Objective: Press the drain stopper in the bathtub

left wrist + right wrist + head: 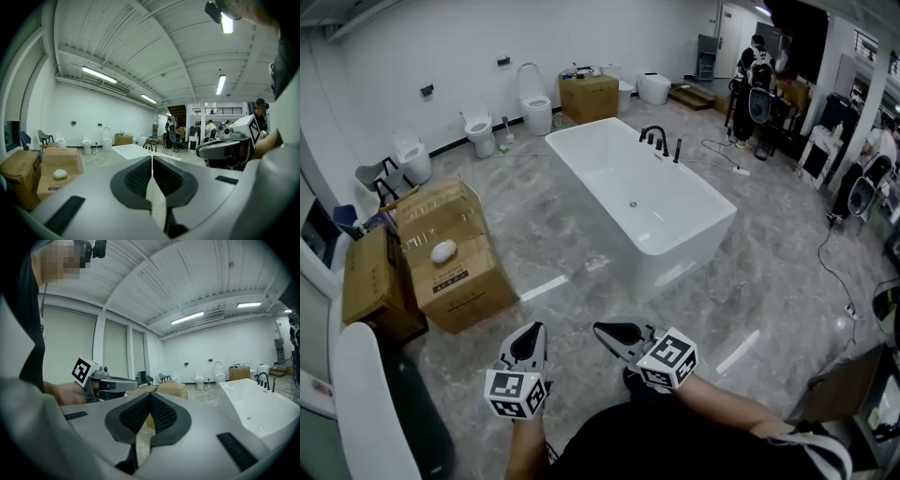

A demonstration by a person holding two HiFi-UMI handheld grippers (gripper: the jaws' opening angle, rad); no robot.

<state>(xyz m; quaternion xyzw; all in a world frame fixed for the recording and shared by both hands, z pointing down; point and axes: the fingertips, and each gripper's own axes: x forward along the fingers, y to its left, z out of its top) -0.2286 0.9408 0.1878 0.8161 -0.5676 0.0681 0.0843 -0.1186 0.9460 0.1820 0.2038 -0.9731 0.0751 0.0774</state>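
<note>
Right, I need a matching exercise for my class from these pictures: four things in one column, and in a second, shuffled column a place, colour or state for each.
Things
1. tap
2. drain stopper
3. cardboard box
4. left gripper

Descriptions
A. jaws shut, holding nothing
B. set in the floor of the bathtub
C. black, on the bathtub's rim
D. brown, with a white oval thing on top

Pairs: 1-C, 2-B, 3-D, 4-A

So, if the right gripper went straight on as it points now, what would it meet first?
Probably the cardboard box; the right gripper aims at it, though depth is unclear.
</note>
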